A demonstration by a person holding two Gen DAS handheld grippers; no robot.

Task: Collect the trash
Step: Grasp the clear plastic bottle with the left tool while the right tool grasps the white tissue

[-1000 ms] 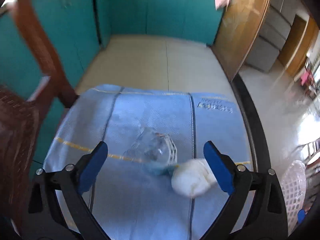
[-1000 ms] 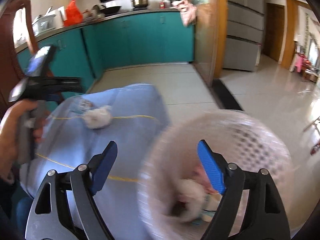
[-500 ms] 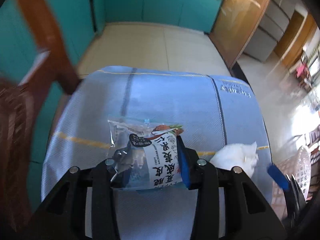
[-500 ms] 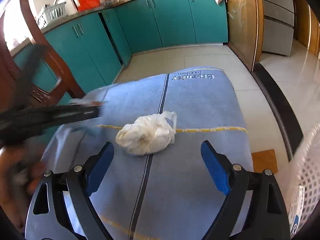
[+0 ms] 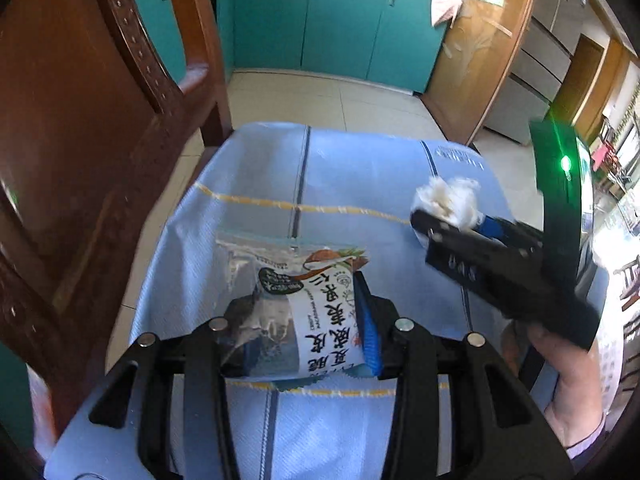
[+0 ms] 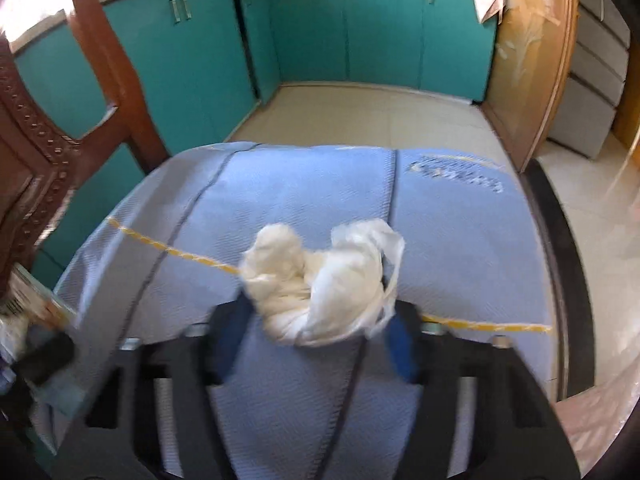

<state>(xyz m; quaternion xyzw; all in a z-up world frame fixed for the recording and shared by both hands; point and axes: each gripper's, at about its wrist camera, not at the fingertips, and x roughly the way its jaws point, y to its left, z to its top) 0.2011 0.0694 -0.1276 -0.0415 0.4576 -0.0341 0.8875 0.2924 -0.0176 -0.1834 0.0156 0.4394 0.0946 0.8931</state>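
Now both my grippers hold trash, where a second ago both stood open. My left gripper (image 5: 304, 332) is clenched on the snack packet (image 5: 296, 300), lifted just above the blue cloth (image 5: 360, 168); its label carries Chinese characters that I can't read surely. My right gripper (image 6: 316, 336) has closed around the crumpled white bag (image 6: 320, 280), earlier loose on the cloth. Only the left view shows my right hand (image 5: 568, 376); only the right view shows the blurred logo (image 6: 456, 174) on the cloth.
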